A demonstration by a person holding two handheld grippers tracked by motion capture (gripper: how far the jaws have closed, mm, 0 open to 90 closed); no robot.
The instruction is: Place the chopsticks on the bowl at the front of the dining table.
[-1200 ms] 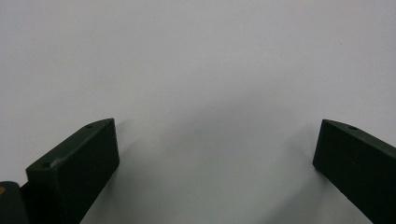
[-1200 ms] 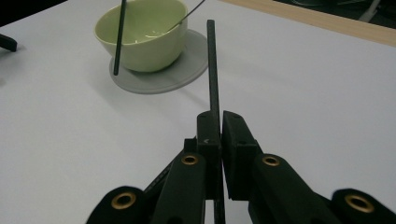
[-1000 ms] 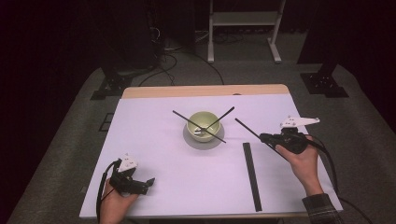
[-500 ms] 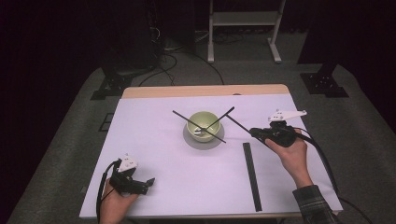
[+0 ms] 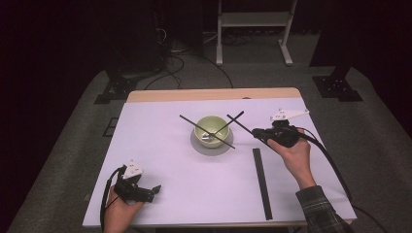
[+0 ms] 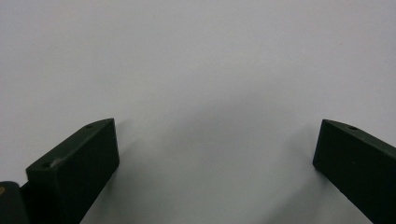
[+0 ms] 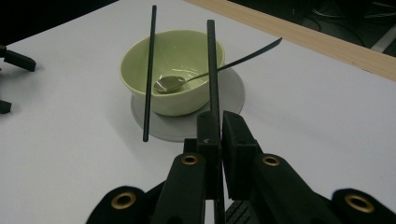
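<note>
A pale green bowl [image 5: 212, 128] [image 7: 170, 70] stands on a grey saucer [image 5: 211, 147] [image 7: 231, 100] at mid-table. A metal spoon [image 5: 228, 124] [image 7: 170, 83] rests in it, handle pointing back right. One black chopstick [image 5: 206, 131] [image 7: 149, 70] lies across the bowl's rim. My right gripper [image 5: 256, 131] [image 7: 221, 122] is shut on a second black chopstick [image 5: 240, 124] [image 7: 211, 70], held just right of the bowl, its far end reaching past the spoon handle. My left gripper [image 5: 148, 191] [image 6: 217, 128] sits at the front left, jaws wide open over bare table.
A long black bar [image 5: 261, 182] lies on the white table cover [image 5: 170, 165] in front of the right hand. The table's wooden back edge [image 5: 214, 93] shows beyond the cover. Cables trail from both grippers toward the front.
My right gripper has carried its chopstick leftward and a little farther back, closer to the bowl. The left gripper has stayed put.
</note>
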